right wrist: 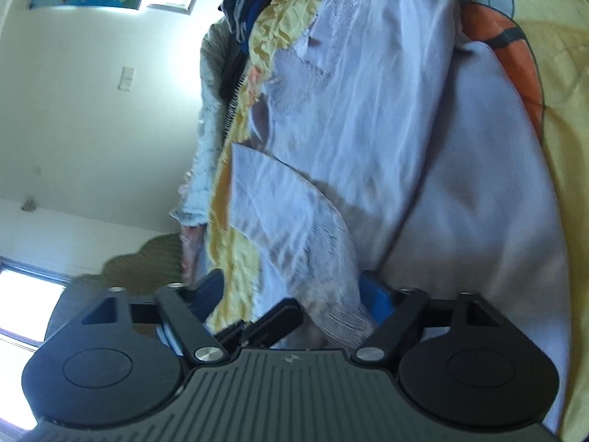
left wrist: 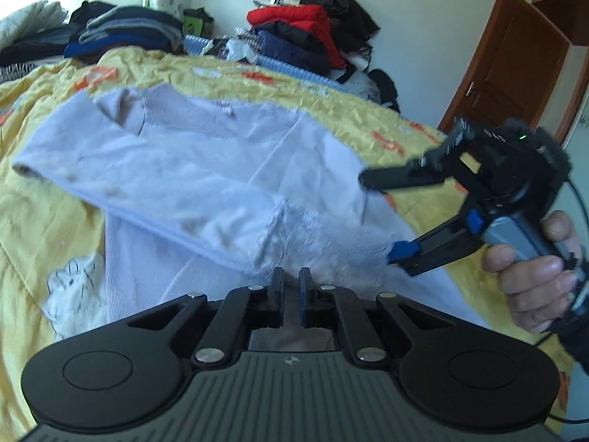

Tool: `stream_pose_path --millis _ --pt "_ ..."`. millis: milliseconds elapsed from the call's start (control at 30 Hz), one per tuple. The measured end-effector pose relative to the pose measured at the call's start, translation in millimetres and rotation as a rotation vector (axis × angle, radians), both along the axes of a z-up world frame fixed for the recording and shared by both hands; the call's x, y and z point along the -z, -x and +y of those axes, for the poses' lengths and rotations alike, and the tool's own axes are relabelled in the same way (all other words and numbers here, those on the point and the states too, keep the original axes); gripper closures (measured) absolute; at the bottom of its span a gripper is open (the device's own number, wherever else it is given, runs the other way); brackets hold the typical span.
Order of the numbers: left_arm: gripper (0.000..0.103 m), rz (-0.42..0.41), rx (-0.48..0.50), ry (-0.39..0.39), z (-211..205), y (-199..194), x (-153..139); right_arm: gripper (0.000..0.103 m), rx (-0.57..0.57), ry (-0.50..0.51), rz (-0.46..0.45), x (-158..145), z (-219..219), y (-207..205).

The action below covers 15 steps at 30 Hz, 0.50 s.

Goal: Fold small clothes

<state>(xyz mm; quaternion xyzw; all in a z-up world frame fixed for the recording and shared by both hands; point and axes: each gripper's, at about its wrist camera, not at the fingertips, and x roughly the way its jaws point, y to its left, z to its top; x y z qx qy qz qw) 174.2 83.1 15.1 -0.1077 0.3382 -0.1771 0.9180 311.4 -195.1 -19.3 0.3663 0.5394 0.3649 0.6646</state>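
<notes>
A pale lavender long-sleeved top (left wrist: 206, 154) lies spread on a yellow bedspread (left wrist: 36, 221), with one part folded across its body. My left gripper (left wrist: 291, 276) is at the top's near edge, its fingers nearly together and pinching a raised fold of the fabric. My right gripper (left wrist: 381, 215) comes in from the right, held by a hand (left wrist: 545, 269). Its jaws stand wide apart around the top's right edge. In the right wrist view a strip of the top (right wrist: 331, 276) hangs between the open fingers of the right gripper (right wrist: 292, 287), and the pads are not pressing it.
Piles of clothes stand at the far side of the bed: a dark folded stack (left wrist: 125, 29) and a heap with a red jacket (left wrist: 302, 18). A wooden door (left wrist: 515, 73) is at the right. The bedspread (right wrist: 563, 147) shows an orange print.
</notes>
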Motion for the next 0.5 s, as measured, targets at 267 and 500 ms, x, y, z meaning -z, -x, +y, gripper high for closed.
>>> stream_pose_path --millis 267,500 --pt "0.094 -0.059 0.005 -0.022 -3.8 8.9 11.9 0.085 0.049 0.101 -0.009 8.8 -1.6 7.3" --pt "0.094 -0.04 -0.004 0.069 7.2 8.3 14.6 0.097 0.082 0.102 -0.036 7.2 0.7 8.4"
